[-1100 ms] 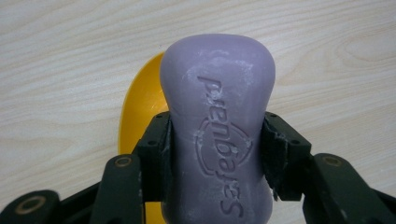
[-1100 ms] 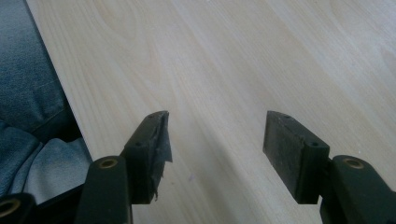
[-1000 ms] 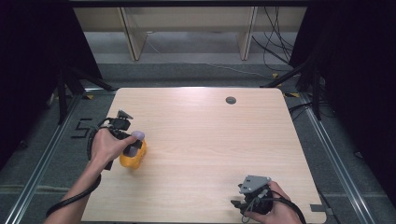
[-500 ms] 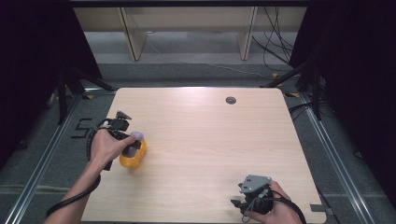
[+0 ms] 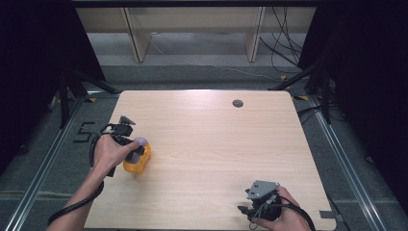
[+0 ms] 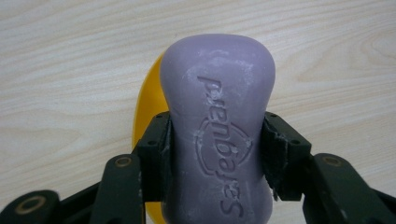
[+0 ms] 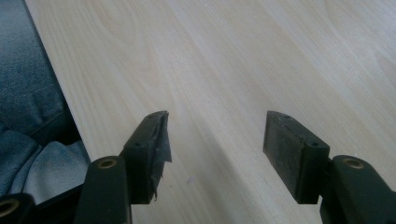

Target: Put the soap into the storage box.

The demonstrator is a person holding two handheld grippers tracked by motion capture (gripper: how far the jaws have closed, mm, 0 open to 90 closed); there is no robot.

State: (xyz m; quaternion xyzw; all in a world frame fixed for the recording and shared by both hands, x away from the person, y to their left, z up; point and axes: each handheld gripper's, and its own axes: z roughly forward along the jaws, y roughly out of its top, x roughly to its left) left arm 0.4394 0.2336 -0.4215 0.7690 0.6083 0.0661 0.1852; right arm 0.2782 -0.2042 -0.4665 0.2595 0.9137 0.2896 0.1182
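While clamped in left claw (image 6: 215, 154), purple soap bar (image 6: 218, 121) — long axis lying along jaws, over yellow dish (image 6: 145, 112)

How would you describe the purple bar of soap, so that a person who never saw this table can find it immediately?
Start from the light wooden table and go to its left edge, where the person's left gripper is. The purple bar of soap is clamped between its black jaws, above a yellow plastic dish. It is the sole purple thing there, waisted, with stamped lettering.
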